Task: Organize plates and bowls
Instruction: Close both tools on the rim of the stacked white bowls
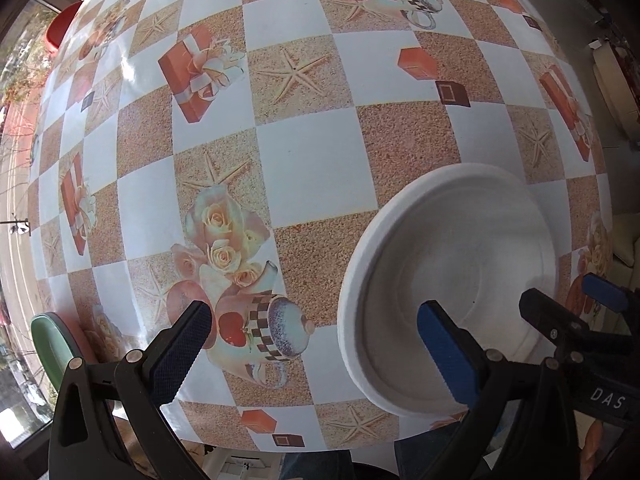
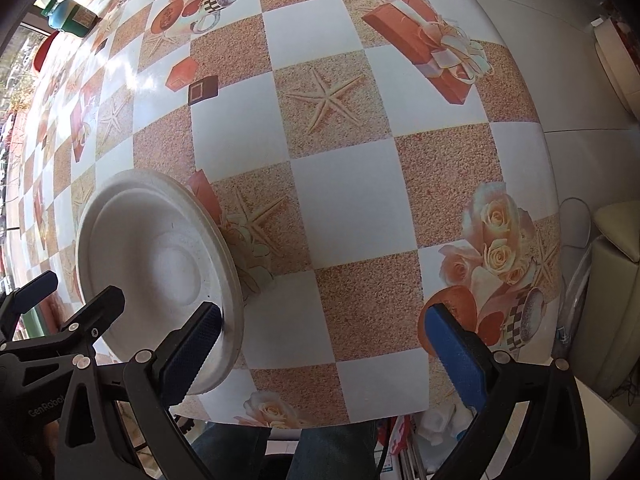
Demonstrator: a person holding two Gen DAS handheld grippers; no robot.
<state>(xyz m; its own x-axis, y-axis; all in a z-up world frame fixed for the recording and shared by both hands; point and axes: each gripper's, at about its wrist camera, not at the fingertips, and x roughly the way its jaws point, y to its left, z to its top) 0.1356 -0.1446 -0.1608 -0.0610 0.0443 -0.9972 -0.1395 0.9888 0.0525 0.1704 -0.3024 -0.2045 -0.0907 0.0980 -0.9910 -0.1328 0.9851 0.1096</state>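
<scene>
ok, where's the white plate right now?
The white plate sits on the checkered tablecloth near the table's front edge, between the two open tongs: lower right in the left wrist view, lower left in the right wrist view.

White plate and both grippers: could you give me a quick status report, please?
Left gripper open, empty. Right gripper open, empty. White plate flat on the tablecloth between them, near the front edge. Nothing in the way.
</scene>
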